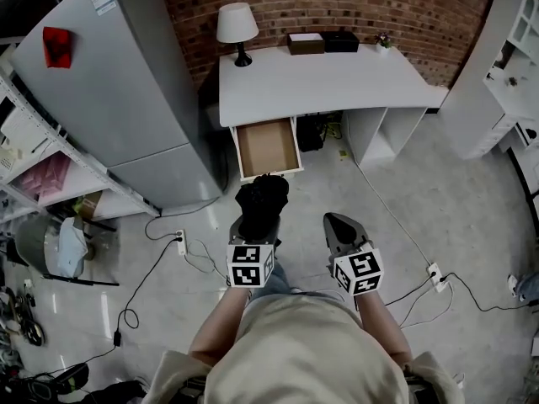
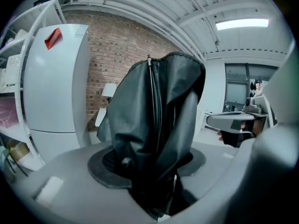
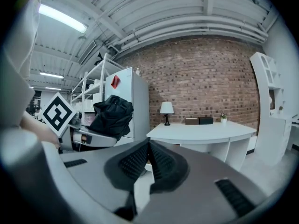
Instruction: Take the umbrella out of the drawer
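Umbrella (image 1: 262,199) sits clamped in the left claw (image 1: 254,224), right claw (image 1: 336,222) closed empty, both extended toward the desk (image 1: 320,82).

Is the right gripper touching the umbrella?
Apart. The right gripper view shows the right gripper shut on nothing, with the umbrella off to its left, held in the left gripper.

umbrella (image 1: 262,199) 1 | drawer (image 1: 268,147) 1 | lamp (image 1: 237,28) 1 | desk (image 1: 337,78) 1 | boxes (image 1: 306,43) 2

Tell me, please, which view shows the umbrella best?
The left gripper view: the umbrella fills it, held in the left gripper. The head view shows a small dark bundle from above; the right gripper view, a small side-on shape.
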Motion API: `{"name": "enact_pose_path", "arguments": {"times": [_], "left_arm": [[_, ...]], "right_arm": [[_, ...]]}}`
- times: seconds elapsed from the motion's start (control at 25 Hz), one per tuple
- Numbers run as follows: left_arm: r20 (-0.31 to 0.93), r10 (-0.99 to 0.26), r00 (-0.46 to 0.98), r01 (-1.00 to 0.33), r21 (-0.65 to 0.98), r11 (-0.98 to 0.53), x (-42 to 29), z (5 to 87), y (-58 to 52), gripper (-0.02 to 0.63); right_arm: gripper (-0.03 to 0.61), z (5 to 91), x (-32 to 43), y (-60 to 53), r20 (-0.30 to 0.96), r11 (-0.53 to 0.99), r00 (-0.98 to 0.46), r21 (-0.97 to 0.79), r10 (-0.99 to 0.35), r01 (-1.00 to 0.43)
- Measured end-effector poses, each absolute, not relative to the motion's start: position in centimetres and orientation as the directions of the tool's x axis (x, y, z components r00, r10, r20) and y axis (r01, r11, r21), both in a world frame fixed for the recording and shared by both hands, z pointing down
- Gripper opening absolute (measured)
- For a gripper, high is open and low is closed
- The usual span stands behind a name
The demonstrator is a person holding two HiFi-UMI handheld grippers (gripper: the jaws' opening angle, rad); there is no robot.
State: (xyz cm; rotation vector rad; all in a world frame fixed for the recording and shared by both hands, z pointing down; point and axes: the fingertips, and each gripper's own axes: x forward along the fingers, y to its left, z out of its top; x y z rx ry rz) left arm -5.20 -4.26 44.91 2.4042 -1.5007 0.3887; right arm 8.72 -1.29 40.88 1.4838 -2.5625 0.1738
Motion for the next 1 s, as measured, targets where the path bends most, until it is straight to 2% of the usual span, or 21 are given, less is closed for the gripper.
{"name": "enact_pose_path", "arguments": {"times": [0.28, 1.0], "left_arm": [[0.358, -0.841, 0.406, -0.913, 0.120, -0.389, -6.8, 44.5, -1.8, 0.245], [0.341, -0.851, 0.399, -0.917, 0.156, -0.367, -8.3, 43.8, 0.1, 0.245]], "right_arm": [[0.002, 39.3, 8.2, -0.8, 0.169, 0.495, -0.488, 0.001, -0.856, -0.869], [0.000, 40.6, 7.4, 0.7, 0.189, 0.474, -0.464, 0.012, -0.865, -0.880]]}}
